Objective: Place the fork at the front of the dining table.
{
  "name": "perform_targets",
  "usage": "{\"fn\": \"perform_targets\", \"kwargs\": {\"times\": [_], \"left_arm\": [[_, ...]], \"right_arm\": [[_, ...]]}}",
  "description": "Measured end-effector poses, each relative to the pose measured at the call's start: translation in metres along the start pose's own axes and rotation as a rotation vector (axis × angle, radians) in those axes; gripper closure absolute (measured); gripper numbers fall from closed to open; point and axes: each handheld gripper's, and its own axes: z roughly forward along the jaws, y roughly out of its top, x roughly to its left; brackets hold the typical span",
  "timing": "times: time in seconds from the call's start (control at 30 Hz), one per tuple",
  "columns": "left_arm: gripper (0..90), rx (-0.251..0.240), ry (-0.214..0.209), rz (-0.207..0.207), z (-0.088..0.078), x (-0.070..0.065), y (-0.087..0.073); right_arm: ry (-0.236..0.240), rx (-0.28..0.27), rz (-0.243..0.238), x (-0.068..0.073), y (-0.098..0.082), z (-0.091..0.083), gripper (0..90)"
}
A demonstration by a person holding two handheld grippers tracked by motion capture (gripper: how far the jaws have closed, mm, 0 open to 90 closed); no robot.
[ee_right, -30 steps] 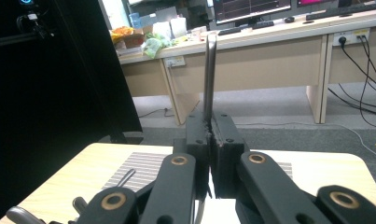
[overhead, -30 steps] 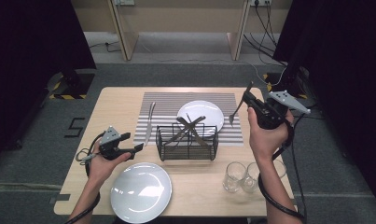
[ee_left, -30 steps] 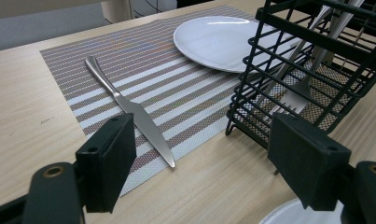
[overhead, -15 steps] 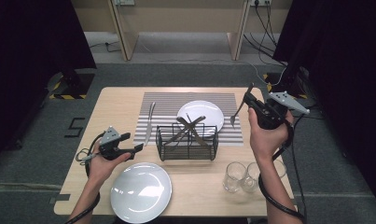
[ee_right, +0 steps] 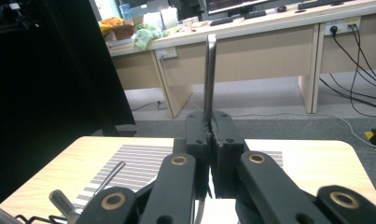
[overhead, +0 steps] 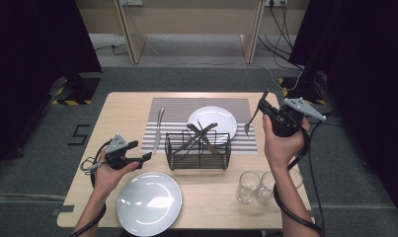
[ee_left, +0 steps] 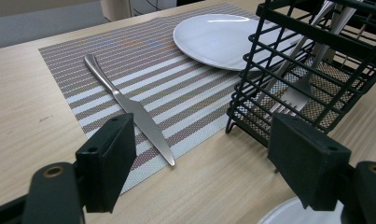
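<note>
My right gripper [overhead: 263, 109] is raised over the table's right side, shut on a metal fork [overhead: 254, 116] whose tines hang down above the edge of the striped placemat [overhead: 177, 109]. Seen from the right gripper view, the fork's handle [ee_right: 210, 70] sticks straight up out of the closed jaws of that gripper [ee_right: 212, 130]. My left gripper [overhead: 146, 157] rests low at the front left, open and holding nothing [ee_left: 199, 163]. Ahead of it, a table knife [ee_left: 129, 109] lies on the mat's left edge beside the black wire basket [ee_left: 311, 60], which holds cutlery.
One white plate [overhead: 221, 118] sits on the mat behind the basket [overhead: 199, 150]. A second white plate [overhead: 149, 202] lies at the front edge, close to my left hand. Two clear glasses [overhead: 248, 186] stand at the front right, under my right forearm.
</note>
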Motion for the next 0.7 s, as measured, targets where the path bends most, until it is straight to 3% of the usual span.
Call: {"fn": "perform_targets", "kwargs": {"times": [0.7], "left_arm": [[23.3,0.001,0.000,-0.001,0.0001,0.0001,-0.0003]], "right_arm": [[-0.025,0.023,0.004,-0.0069,-0.0084,0.0073,87.2]]}}
